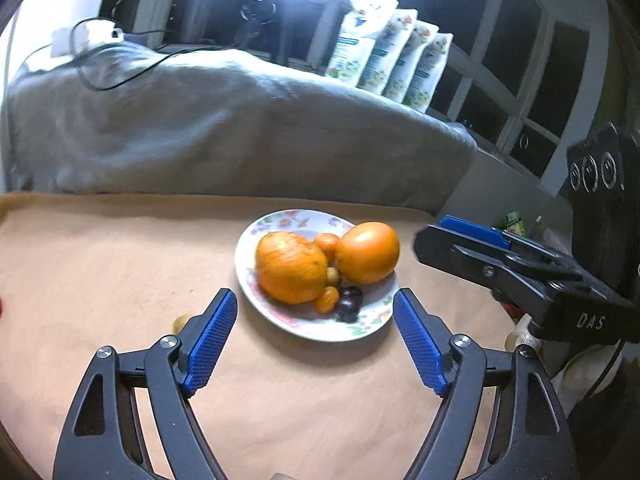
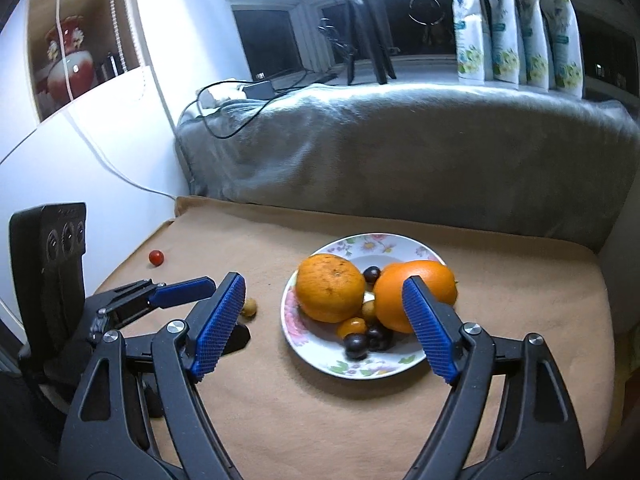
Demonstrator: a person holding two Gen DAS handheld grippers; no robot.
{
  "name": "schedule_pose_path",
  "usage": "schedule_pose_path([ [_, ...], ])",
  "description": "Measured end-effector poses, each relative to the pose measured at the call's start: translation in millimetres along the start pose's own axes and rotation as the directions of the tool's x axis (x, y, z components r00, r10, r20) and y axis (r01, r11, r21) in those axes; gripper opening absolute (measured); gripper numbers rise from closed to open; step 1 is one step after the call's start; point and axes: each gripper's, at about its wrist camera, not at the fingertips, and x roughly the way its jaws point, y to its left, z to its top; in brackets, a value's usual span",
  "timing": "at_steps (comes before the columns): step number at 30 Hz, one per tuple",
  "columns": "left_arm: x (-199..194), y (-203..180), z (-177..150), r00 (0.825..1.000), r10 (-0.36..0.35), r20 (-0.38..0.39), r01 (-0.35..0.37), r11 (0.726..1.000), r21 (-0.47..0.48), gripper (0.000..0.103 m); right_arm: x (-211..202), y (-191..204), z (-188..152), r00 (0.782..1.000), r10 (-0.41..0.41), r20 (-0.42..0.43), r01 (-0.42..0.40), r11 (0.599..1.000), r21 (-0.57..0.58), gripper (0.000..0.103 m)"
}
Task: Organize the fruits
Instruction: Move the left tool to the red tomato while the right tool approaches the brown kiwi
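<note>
Both of my grippers hang over the tan-covered table (image 2: 520,304) with nothing in their grasp: the left gripper (image 1: 315,322) stands with its blue pads spread wide and only air between them, and the right gripper (image 2: 324,304) is spread just as wide and holds nothing. Ahead of them sits the floral plate (image 2: 320,352), near the middle of the table, piled with fruit. Two large oranges (image 2: 330,286) rest side by side on it, with a few dark grapes (image 2: 356,344) and small orange fruits (image 2: 352,326) tucked between and in front of them. Two pieces lie off the plate on the cloth: a small yellowish fruit (image 2: 250,307) just left of the rim, close to my left gripper's tip, and a red cherry tomato (image 2: 156,257) well apart near the table's far left edge. Behind the table a grey blanket (image 2: 400,152) is heaped below a row of flowered pouches (image 2: 516,28) on the sill.
</note>
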Motion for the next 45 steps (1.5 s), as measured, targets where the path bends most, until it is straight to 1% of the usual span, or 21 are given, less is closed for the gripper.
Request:
schedule_pose_path([
  [5,-12.8,22.5,-5.7,0.999,0.044,-0.029,-0.044,0.999,-0.007,0.081,-0.7,15.4,-4.8,0.999,0.032,0.028,-0.033,0.999,0.004,0.083],
  [7,-18.0,33.3,-10.0,0.996,0.081,-0.042,-0.081,0.997,-0.008,0.081,1.0,22.8,-7.0,0.999,0.044,0.026,-0.044,0.999,0.0,0.083],
  [9,-24.2,45.9,-14.6,0.99,0.134,-0.038,-0.135,0.991,-0.01,0.081,4.9,32.5,-9.5,0.999,0.05,0.019,-0.05,0.999,-0.017,0.083],
  [13,-38.1,73.5,-24.8,0.973,0.228,-0.037,-0.229,0.973,-0.021,0.081,14.9,53.6,-17.2,0.998,0.056,-0.021,-0.057,0.996,-0.063,0.083],
  [15,-45.0,88.2,-29.1,0.961,0.275,-0.036,-0.276,0.961,-0.024,0.081,21.4,65.0,-19.7,0.998,0.039,-0.044,-0.043,0.995,-0.092,0.083],
  [18,-58.0,107.3,-34.1,0.942,0.334,-0.031,-0.335,0.942,-0.036,0.081,31.8,77.6,-23.8,0.996,0.047,-0.08,-0.056,0.992,-0.11,0.083],
  [21,-66.9,124.2,-36.5,0.928,0.371,-0.035,-0.373,0.926,-0.056,0.081,41.9,87.3,-29.0,0.994,0.049,-0.102,-0.061,0.991,-0.123,0.083],
  [27,-82.8,159.1,-42.6,0.905,0.423,-0.043,-0.425,0.898,-0.115,0.081,56.5,100.2,-34.9,0.99,0.079,-0.119,-0.095,0.987,-0.129,0.083],
  [30,-89.9,172.8,-45.5,0.894,0.445,-0.047,-0.447,0.883,-0.142,0.081,61.5,105.7,-36.5,0.99,0.077,-0.119,-0.093,0.986,-0.136,0.083],
  [32,-93.9,181.5,-47.0,0.89,0.453,-0.049,-0.455,0.877,-0.153,0.08,65.4,106.9,-36.5,0.989,0.085,-0.124,-0.101,0.987,-0.127,0.083],
  [33,-96.5,185.9,-47.6,0.885,0.463,-0.046,-0.464,0.871,-0.162,0.08,67.6,107.5,-36.7,0.988,0.085,-0.126,-0.1,0.987,-0.124,0.083],
  [39,-105.8,208.8,-48.5,0.872,0.487,-0.041,-0.485,0.852,-0.197,0.08,81.5,111.9,-38.6,0.984,0.089,-0.153,-0.106,0.989,-0.106,0.083],
  [43,-107.9,220.3,-47.9,0.869,0.493,-0.043,-0.49,0.846,-0.211,0.08,89.7,114.1,-39.6,0.983,0.087,-0.163,-0.104,0.989,-0.101,0.083],
  [45,-108.0,225.4,-46.5,0.865,0.499,-0.041,-0.496,0.841,-0.217,0.08,95.0,113.4,-39.6,0.982,0.085,-0.17,-0.101,0.991,-0.09,0.081],
])
